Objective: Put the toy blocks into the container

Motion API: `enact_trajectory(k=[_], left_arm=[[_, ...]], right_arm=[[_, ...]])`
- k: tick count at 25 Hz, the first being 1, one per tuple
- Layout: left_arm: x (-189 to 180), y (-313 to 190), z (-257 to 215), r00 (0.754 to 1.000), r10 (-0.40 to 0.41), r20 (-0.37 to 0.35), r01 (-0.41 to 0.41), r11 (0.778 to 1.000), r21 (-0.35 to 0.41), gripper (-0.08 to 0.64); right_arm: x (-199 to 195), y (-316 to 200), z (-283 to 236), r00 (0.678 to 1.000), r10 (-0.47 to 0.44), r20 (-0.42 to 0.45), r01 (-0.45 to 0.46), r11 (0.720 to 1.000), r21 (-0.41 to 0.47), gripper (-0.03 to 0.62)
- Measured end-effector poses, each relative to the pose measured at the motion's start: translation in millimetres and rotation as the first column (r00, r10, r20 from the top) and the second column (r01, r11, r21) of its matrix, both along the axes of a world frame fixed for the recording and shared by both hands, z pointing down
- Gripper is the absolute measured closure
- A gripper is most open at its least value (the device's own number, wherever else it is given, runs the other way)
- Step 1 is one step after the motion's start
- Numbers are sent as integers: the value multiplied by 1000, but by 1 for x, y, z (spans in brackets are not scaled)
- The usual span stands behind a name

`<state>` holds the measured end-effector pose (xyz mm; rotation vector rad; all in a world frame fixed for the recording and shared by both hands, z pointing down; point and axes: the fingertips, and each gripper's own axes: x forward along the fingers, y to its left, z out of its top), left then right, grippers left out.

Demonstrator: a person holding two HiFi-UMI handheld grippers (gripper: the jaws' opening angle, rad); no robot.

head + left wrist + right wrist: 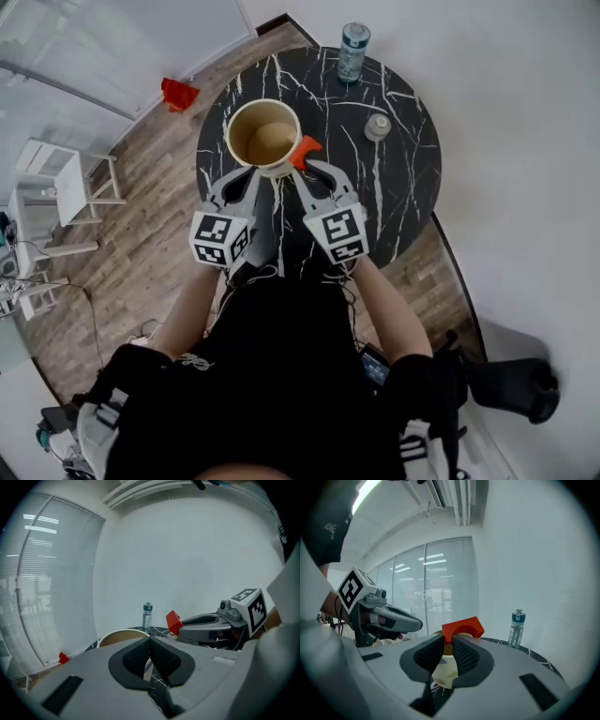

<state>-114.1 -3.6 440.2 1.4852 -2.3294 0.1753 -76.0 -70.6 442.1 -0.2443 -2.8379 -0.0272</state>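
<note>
the right tongs [449, 641] grip a red arch-shaped toy block [462, 627] by one leg; the pads press on it from both sides and the arch stands up past the tips. in the head view the block sits just beside the right side of the rim of a round cream container [231, 124], and whether it touches the rim cannot be told. the container stands upright on a round black counter with white marble veins [403, 187]; its tan inside shows nothing clearly.

the left tongs [150, 642] are closed with nothing between the pads, tips close to the near side of the container's rim. both tongs point toward the container, side by side and apart.

at the far edge of the counter stands a clear plastic water bottle with a dark cap [352, 52], and a small pale round jar [377, 126] sits well apart to the right of the container. a red thing [178, 94] lies on the wooden floor [150, 234] beyond the counter's left.
</note>
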Motion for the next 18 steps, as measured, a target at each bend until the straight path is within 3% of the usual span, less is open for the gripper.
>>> enact_trajectory(k=[6, 18], left_arm=[[-30, 21, -14, 998, -61, 29, 60, 998, 37, 560], [-84, 40, -14, 1000, -12, 23, 11, 999, 47, 560]], right_arm=[[-27, 12, -19, 999, 4, 43, -4, 1000, 0, 545], [-75, 38, -26, 999, 48, 0, -48, 999, 13, 543]])
